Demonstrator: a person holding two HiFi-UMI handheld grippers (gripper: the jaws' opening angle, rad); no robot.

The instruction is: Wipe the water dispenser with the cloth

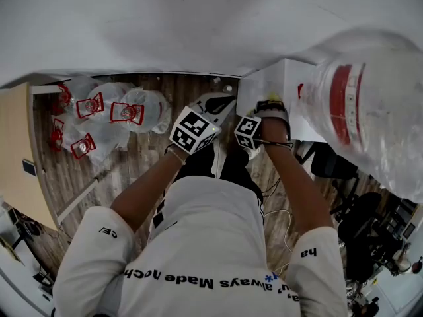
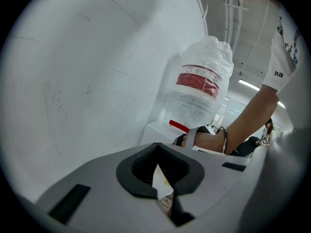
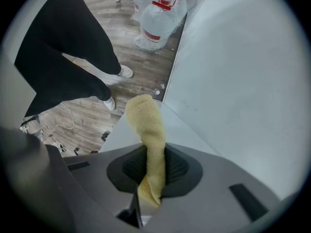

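The white water dispenser (image 1: 274, 88) stands against the wall with a large clear bottle (image 1: 370, 111) with a red label upside down on top. My right gripper (image 1: 269, 104) is over the dispenser's top and shut on a yellow cloth (image 1: 272, 98). In the right gripper view the cloth (image 3: 148, 130) sticks out past the jaws (image 3: 153, 171) and its end lies on the dispenser's top face (image 3: 184, 135). My left gripper (image 1: 223, 104) hangs just left of the dispenser, shut and holding nothing. Its view shows the bottle (image 2: 199, 89) and the dispenser (image 2: 158, 130) ahead of the jaws (image 2: 160, 174).
Several spare water bottles (image 1: 106, 114) with red handles stand on the wooden floor at left. A white wall (image 1: 198, 18) runs behind the dispenser. The person's legs and shoes (image 3: 114, 89) are next to the dispenser. Cables (image 3: 60, 125) lie on the floor.
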